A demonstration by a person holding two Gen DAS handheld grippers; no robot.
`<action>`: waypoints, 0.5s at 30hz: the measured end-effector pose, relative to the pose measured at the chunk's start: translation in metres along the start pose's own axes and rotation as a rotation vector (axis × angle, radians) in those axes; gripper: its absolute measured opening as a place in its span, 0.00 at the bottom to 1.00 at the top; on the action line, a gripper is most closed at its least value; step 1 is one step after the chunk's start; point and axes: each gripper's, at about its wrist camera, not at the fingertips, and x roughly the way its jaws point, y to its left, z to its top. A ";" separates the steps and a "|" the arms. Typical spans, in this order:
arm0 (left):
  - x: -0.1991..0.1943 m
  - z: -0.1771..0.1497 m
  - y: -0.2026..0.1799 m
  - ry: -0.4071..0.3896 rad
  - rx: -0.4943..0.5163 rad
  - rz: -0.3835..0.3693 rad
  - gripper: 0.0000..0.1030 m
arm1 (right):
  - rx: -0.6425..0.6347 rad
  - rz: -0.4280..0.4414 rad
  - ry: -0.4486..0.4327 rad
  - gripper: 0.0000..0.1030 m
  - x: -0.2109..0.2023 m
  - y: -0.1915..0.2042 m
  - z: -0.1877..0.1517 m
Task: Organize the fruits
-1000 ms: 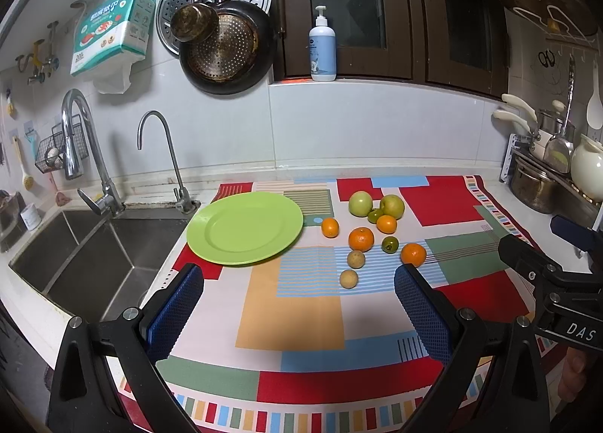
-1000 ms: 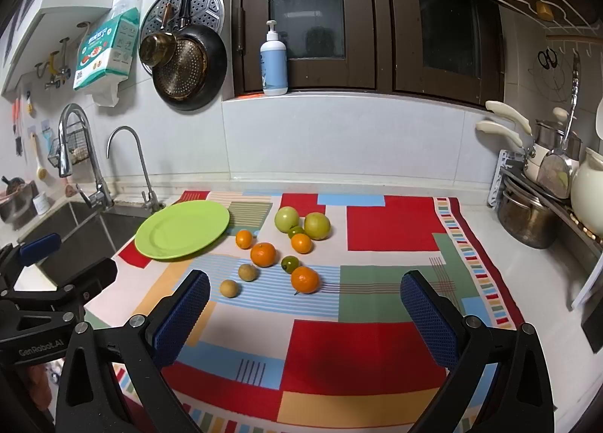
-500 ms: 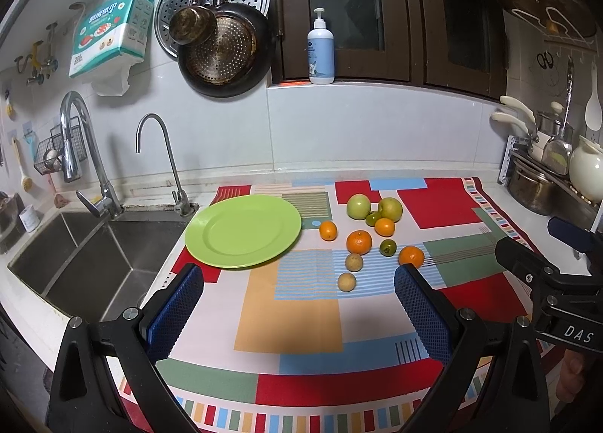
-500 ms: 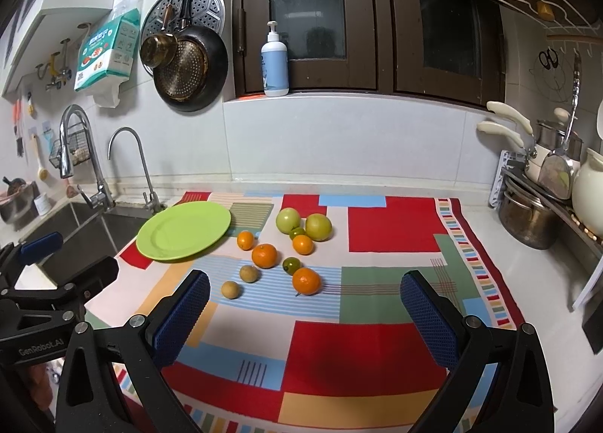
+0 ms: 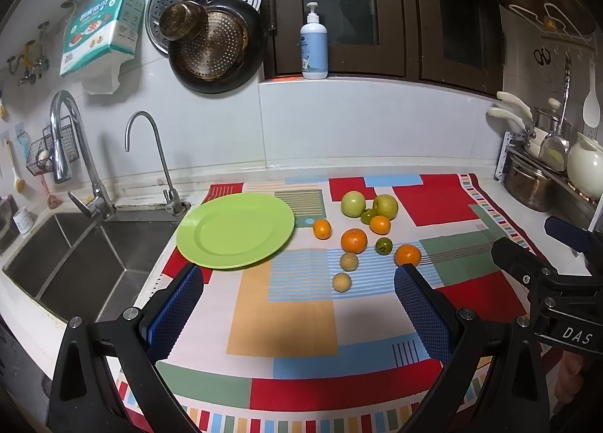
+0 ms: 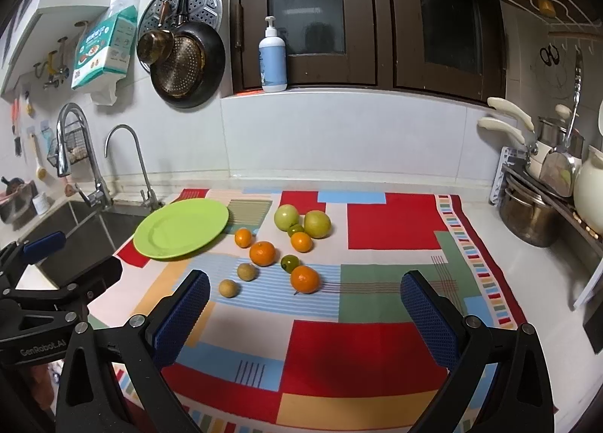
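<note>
Bright patchwork cloth (image 5: 286,323), in red, blue, orange and green blocks, covers the counter and carries everything the task concerns. To its left sits the steel sink (image 5: 86,255) with two taps behind it, and on the wall above hangs a dark pan (image 5: 216,48) with a smaller one over it. The left gripper (image 5: 297,304) hovers low over the near part of the cloth, its blue-padded fingers spread wide with nothing between them; the right gripper (image 6: 305,316) is held the same way, jaws wide apart and bare, just to the right of the left one. The lime green plate (image 5: 235,231) lies flat at the cloth's left edge beside the sink, with no fruit on it. Right of the plate the fruits lie loose on the cloth: two green apples (image 5: 353,203) at the back, nearly touching, a large orange (image 5: 354,240) in the middle, another orange (image 5: 407,255) nearer the right gripper, two smaller oranges (image 5: 322,228), two small dark green fruits (image 5: 383,245), and two little tan fruits (image 5: 342,281) closest to the grippers.
</note>
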 end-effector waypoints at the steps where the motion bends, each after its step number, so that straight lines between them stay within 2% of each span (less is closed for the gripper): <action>1: 0.001 0.000 0.000 -0.001 0.001 -0.001 1.00 | 0.001 -0.001 0.003 0.99 0.002 0.000 0.000; 9: 0.022 0.005 0.000 0.015 0.024 -0.010 1.00 | 0.004 -0.002 0.020 0.99 0.019 -0.002 0.003; 15: 0.047 0.006 -0.001 0.045 0.044 -0.026 0.94 | -0.014 -0.001 0.046 0.99 0.043 0.000 0.005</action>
